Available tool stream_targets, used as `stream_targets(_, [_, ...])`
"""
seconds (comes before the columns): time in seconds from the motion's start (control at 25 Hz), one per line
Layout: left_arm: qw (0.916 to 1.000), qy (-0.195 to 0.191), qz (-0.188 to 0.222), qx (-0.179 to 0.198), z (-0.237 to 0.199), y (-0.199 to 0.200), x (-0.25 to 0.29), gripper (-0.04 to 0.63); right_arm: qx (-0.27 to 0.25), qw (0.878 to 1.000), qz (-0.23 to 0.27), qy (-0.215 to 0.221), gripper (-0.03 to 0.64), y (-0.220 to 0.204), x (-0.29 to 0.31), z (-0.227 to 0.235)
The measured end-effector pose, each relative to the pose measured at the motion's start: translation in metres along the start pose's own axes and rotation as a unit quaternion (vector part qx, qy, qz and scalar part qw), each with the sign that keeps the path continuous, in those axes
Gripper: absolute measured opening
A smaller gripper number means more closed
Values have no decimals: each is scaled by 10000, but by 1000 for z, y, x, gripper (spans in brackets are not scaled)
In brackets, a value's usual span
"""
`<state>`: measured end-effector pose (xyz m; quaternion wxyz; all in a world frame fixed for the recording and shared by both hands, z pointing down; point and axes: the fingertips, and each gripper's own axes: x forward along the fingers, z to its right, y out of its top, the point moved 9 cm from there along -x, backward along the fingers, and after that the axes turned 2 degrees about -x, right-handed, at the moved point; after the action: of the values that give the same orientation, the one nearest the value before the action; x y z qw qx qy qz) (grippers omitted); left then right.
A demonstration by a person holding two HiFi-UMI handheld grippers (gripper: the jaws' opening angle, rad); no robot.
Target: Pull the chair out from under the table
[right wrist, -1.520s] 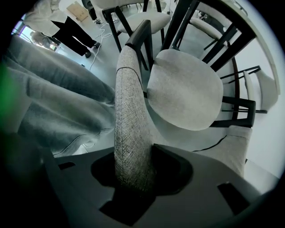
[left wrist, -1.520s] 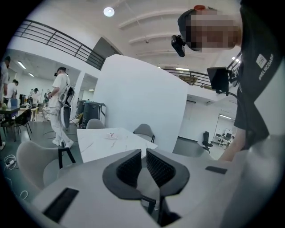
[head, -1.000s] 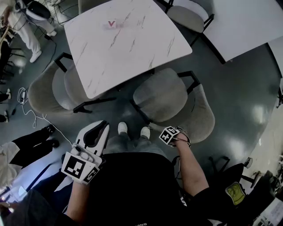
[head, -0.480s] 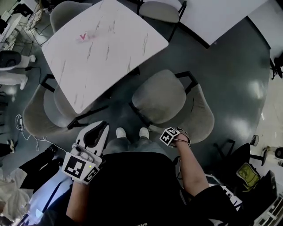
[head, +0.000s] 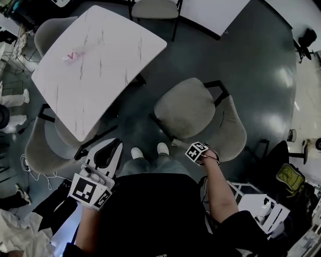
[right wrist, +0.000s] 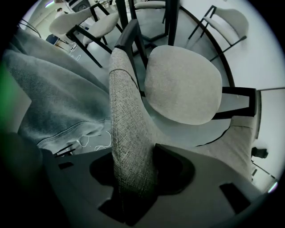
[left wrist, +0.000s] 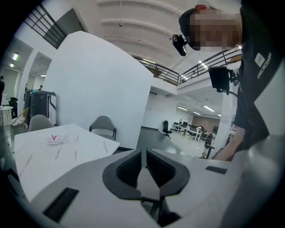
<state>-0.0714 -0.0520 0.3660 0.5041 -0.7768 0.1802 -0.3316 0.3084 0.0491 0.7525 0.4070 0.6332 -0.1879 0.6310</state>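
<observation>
The grey upholstered chair (head: 185, 108) stands on the dark floor, clear of the white marble table (head: 95, 65), with its backrest (head: 231, 131) toward me. My right gripper (head: 203, 153) points down over the backrest's top edge. In the right gripper view the backrest (right wrist: 129, 124) fills the gap of the right gripper (right wrist: 133, 176); its jaws are opening, with the pads still against the fabric. The seat (right wrist: 182, 84) lies beyond. My left gripper (head: 110, 146) hangs at my left side, shut and holding nothing. In its own view the left gripper (left wrist: 144, 153) faces the table (left wrist: 49, 151).
A second grey chair (head: 47, 143) is tucked under the table's left side, a third (head: 153, 7) at the far side. A small red-and-white item (head: 72, 54) lies on the table. A white frame (head: 261, 206) and a yellow bag (head: 286, 178) sit on the floor at right.
The chair has come away from the table: its seat was at the table's corner and now stands apart from it. My right gripper stayed on the backrest; the left stayed shut.
</observation>
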Motion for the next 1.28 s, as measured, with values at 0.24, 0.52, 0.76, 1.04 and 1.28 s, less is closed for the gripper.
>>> stream_targets(0.24, [9990, -381, -189, 104, 12, 2, 25, 17, 487, 9987, 47, 142, 186, -31, 8, 1])
stream_targets(0.52, [9957, -824, -331, 251, 35, 3, 52, 17, 1157, 9926, 166, 335, 190, -69, 19, -5])
stream_targets(0.76, [9930, -1055, -413, 335, 48, 4, 65, 17, 1858, 9808, 276, 524, 190, -102, 29, -11])
stream_targets(1.04, [9896, -1279, -505, 421, 60, 3, 77, 17, 2698, 9593, 419, 720, 193, -135, 37, -17])
stream_targets(1.28, [9863, -1467, -567, 497, 70, 2, 86, 17, 3296, 9391, 452, 857, 195, -162, 47, -24])
